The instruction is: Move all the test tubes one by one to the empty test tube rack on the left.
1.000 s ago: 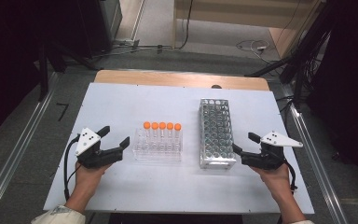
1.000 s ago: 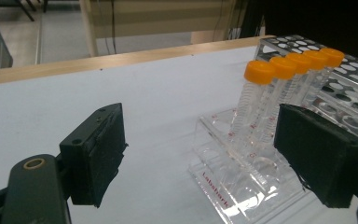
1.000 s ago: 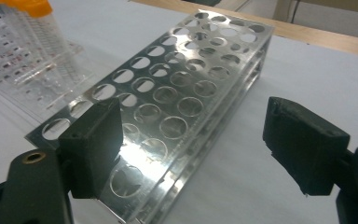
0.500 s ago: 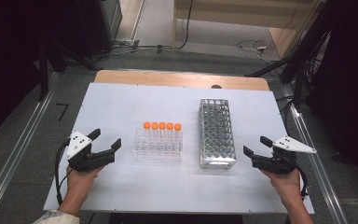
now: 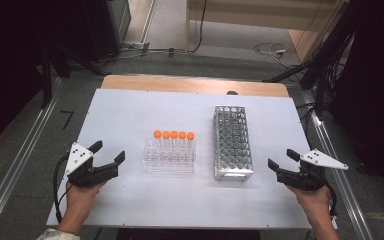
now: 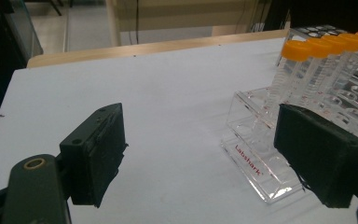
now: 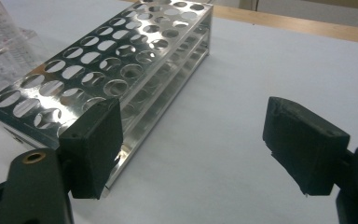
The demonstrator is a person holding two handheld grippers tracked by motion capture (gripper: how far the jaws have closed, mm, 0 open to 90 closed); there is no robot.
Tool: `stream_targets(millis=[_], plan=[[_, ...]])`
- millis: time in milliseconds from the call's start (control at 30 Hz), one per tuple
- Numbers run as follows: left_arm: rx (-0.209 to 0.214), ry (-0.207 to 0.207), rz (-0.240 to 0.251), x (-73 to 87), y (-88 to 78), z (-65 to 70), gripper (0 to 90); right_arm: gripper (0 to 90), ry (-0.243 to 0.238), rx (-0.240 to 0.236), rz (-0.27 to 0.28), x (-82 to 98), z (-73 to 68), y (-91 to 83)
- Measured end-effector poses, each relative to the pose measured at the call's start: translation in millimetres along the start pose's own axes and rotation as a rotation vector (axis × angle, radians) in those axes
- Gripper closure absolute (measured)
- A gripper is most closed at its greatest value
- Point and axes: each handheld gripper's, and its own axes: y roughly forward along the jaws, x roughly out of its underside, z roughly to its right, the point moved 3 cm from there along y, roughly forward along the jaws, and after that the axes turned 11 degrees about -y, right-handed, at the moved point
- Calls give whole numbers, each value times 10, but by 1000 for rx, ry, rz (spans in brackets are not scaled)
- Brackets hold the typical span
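Nothing moved yet, by my reading: all five orange-capped tubes (image 5: 174,142) stand in one row in the clear plastic rack (image 5: 169,162) at centre frame, and the metal rack (image 5: 233,145) just right of it has every hole I can see empty. So the whole transfer looks ahead of me. My left gripper (image 5: 109,151) sits lower left on the white table (image 5: 130,110), jaws wide, holding nothing, pointed at the clear rack. My right gripper (image 5: 281,159) waits lower right, jaws wide too, empty, aimed at the metal rack's near end. In the left gripper view the tubes (image 6: 326,65) sit upper right, upright.
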Motion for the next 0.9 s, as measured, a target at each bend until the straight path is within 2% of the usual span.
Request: stream_targets(millis=[233, 500, 767, 900], plan=[[-37, 12, -2, 20, -43, -40, 166, 186, 20, 25, -5, 61, 52, -73], [-82, -8, -11, 47, -73, -115, 153, 185, 44, 73, -20, 157, 138, -175], [-125, -30, -38, 78, -71, -169, 128, 158, 45, 176, -72, 291, 233, -228], [-142, -36, -52, 110, -40, -185, 119, 144, 63, 210, -94, 349, 273, -237]])
